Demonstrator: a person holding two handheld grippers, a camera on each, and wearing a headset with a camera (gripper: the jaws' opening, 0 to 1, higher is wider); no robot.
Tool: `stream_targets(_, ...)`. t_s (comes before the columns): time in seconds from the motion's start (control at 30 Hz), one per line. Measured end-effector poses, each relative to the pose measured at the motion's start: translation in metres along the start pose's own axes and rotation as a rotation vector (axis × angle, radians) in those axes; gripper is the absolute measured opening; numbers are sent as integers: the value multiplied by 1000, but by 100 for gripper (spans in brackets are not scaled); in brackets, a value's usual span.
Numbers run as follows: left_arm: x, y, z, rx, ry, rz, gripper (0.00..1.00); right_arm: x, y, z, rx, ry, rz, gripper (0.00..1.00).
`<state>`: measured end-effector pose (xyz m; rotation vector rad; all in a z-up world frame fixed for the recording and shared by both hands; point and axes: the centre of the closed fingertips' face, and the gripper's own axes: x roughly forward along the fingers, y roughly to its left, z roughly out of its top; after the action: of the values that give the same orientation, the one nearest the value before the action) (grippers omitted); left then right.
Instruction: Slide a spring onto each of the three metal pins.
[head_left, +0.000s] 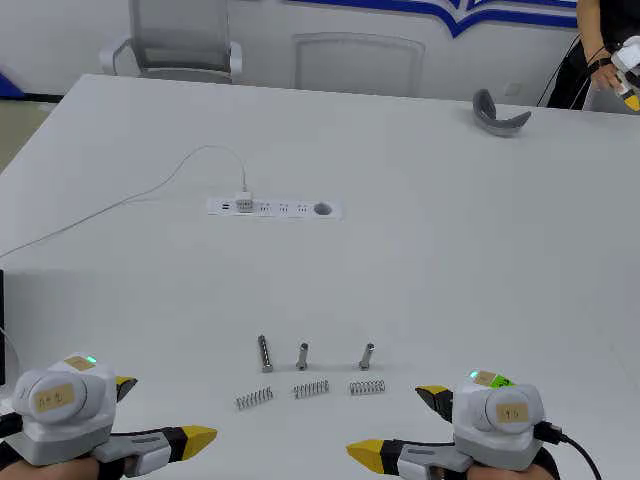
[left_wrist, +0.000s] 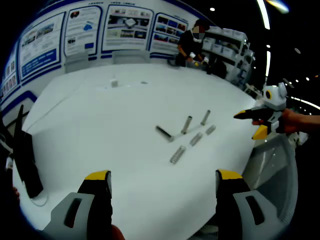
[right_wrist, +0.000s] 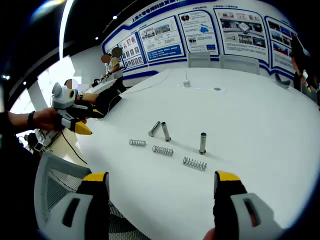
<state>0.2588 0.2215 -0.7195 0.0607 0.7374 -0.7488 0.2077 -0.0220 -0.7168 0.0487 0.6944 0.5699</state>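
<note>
Where the left gripper (head_left: 162, 410) hangs: near-left edge of the worktop (head_left: 450, 250), fingers spread wide, well apart from the parts.
Right gripper (head_left: 398, 420): near-right edge, fingers likewise spread wide, tips turned toward the left gripper.
Springs: left spring (head_left: 254, 398), middle spring (head_left: 311, 388) and right spring (head_left: 367, 386) lie flat in a row just beyond the grippers, apart from one another, none on a pin.
Pins: left pin (head_left: 265, 353), middle pin (head_left: 302, 355) and right pin (head_left: 366, 355) sit just behind the springs, one behind each, not touching them.
Pin posture: from the low angle of both gripper views the left pin lies on its side while the middle and right pins stand upright; the head view, looking down, makes this harder to judge.
Left gripper view adds: the right gripper held in the right hand (left_wrist: 295, 120) past the worktop's edge, and a dark panel (left_wrist: 25, 160) at the other side.
Right gripper view adds: the left gripper in the left hand (right_wrist: 47, 117), a mesh chair (right_wrist: 55, 190) below the worktop's edge, and posters (right_wrist: 200, 32) on the far wall.
Mid worktop: a power strip (head_left: 273, 208) with a plug in it; its white cable (head_left: 120, 200) runs off to the left.
Far worktop: a curved grey band (head_left: 497, 113) lies near the far-right edge.
Beyond: far chairs (head_left: 180, 40) stand behind the far edge; a person (head_left: 600, 40) is at the far-right corner.
</note>
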Motion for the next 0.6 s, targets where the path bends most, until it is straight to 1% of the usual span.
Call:
stream_targets(0.43, 2, -3, -1, -6, 5, -7, 87, 2, 4, -1, 0, 5, 11, 88)
stream_targets(0.6, 2, -2, 0, -9, 6, -7, 87, 2, 3, -1, 1, 6, 9, 88)
